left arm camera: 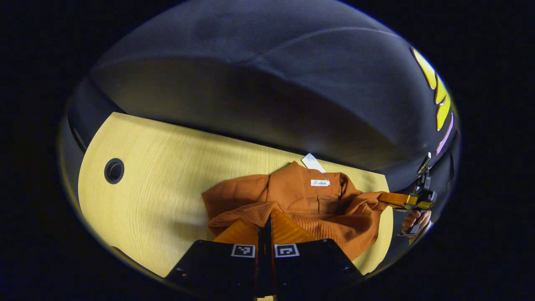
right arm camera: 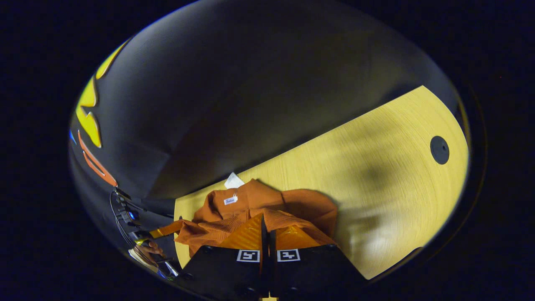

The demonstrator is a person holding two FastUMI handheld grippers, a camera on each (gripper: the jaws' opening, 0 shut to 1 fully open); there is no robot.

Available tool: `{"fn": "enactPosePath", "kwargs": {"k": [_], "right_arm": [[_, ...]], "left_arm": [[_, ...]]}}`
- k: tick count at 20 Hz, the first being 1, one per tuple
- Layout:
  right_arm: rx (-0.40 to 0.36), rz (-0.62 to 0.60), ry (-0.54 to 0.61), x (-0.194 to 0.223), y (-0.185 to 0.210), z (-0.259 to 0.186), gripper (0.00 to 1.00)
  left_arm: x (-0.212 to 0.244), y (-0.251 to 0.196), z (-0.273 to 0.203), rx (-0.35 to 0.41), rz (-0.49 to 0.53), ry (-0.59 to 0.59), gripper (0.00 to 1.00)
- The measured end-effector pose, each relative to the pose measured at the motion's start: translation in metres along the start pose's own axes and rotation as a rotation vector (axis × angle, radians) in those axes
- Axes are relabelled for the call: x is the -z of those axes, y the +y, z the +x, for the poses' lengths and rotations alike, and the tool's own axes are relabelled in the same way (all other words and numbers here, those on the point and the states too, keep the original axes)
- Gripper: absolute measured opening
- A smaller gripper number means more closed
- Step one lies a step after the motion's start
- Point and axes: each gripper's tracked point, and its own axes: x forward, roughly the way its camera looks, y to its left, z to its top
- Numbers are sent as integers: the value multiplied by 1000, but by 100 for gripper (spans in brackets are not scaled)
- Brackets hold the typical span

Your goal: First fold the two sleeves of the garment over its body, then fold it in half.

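An orange ribbed knit sweater point(left arm camera: 317, 205) lies bunched on a pale wooden table point(left arm camera: 159, 167), close to the table's near edge. In the left gripper view it sits right of centre; in the right gripper view the sweater point(right arm camera: 259, 205) lies toward the left end of the table point(right arm camera: 376, 167). Its neck faces the far edge, with a small white label point(left arm camera: 320, 182) sewn inside the collar and a white hang tag point(left arm camera: 313, 162) poking out past the collar onto the wood.

The left gripper point(left arm camera: 265, 223) has its orange fingers closed together at the near hem of the sweater, with ribbed cloth rising right at their tips; the fingers look pinched on that edge, though the cloth between them is hard to make out. The right gripper point(right arm camera: 264, 225) likewise has its fingers pressed together over a fold of the sweater's near edge.

In the left gripper view the other gripper point(left arm camera: 407, 200) reaches in from the far right, its orange fingers touching the sweater's side, with a hand point(left arm camera: 413, 219) on its grip below. In the right gripper view the opposite gripper point(right arm camera: 163, 230) comes in from the far left, held by a hand point(right arm camera: 150, 249).

A dark round cable hole point(left arm camera: 114, 170) sits in the tabletop well apart from the sweater. The black cloth wall point(left arm camera: 267, 83) rises behind the far edge.
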Motion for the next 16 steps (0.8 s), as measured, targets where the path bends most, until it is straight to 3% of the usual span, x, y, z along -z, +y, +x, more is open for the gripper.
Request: {"fn": "enactPosePath", "kwargs": {"k": [4, 6, 7, 8, 10, 11, 12, 13, 14, 15, 16], "right_arm": [[-42, 122, -14, -5, -10, 5, 3], [-36, 111, -23, -5, -13, 7, 2], [-36, 113, -27, -7, -11, 8, 8], [-55, 120, -40, -10, -5, 9, 8], [-98, 133, -60, -15, 8, 7, 31], [-93, 124, -68, -16, 7, 6, 43], [-91, 105, -70, -14, 11, 5, 41], [-71, 74, -83, -16, 10, 5, 56], [-46, 38, -99, -18, 7, 6, 56], [-33, 4, -117, -21, 9, 5, 50], [-22, -28, -143, -28, 12, 1, 66]], "left_arm": [[-7, -2, 8, 11, -14, -54, 3], [-11, -1, 15, 10, -1, -83, 6], [-12, -2, 17, 12, 9, -92, 6], [-14, -3, 22, 7, 20, -100, 6], [-17, -7, 27, 15, 25, -114, 10], [-20, -6, 31, 5, 19, -132, 0], [-23, -7, 33, 5, -5, -157, 26], [-28, -12, 32, 20, -49, -181, 17], [-29, -16, 32, 38, -98, -203, 24], [-33, -20, 30, 55, -147, -220, 38], [-36, -21, 32, 64, -176, -228, 52]]}}
